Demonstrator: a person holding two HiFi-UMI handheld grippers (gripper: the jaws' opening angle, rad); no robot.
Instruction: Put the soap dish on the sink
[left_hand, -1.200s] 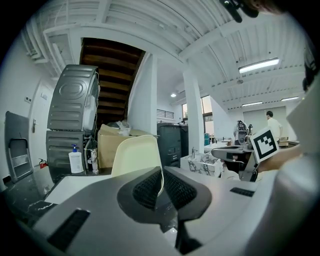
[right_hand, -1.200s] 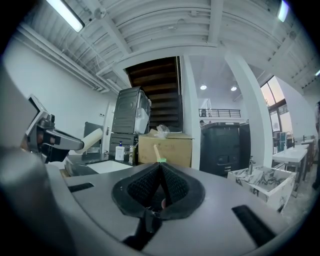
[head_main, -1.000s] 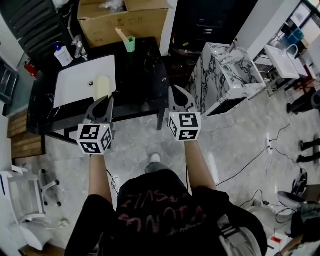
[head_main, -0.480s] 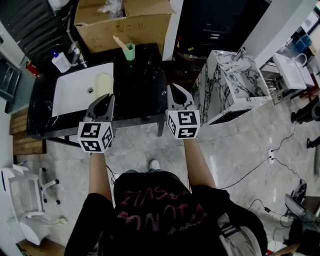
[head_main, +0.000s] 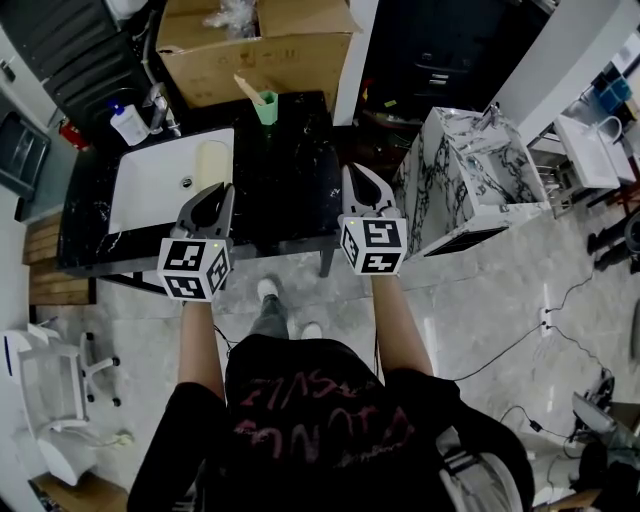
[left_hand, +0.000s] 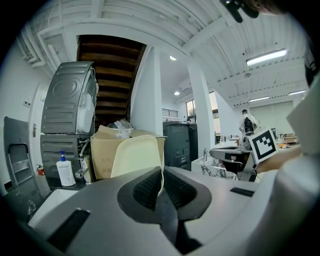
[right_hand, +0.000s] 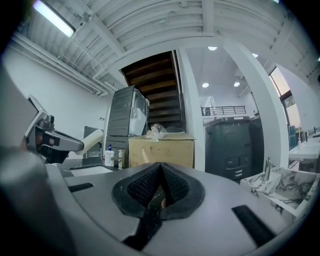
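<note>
After my step forward, my left gripper (head_main: 224, 188) stays pinched on the edge of the pale cream rounded soap dish (left_hand: 136, 156) near the white rectangular sink (head_main: 150, 185), while my right gripper (right_hand: 159, 172) is pressed together, empty.

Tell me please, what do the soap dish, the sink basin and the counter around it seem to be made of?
Soap dish: probably plastic, cream and matte, with a thin, even rim.
Sink basin: likely glazed ceramic, with a smooth, uniform white surface.
Counter: looks like polished black marble or an imitation of it, with pale veins and faint reflections.
</note>
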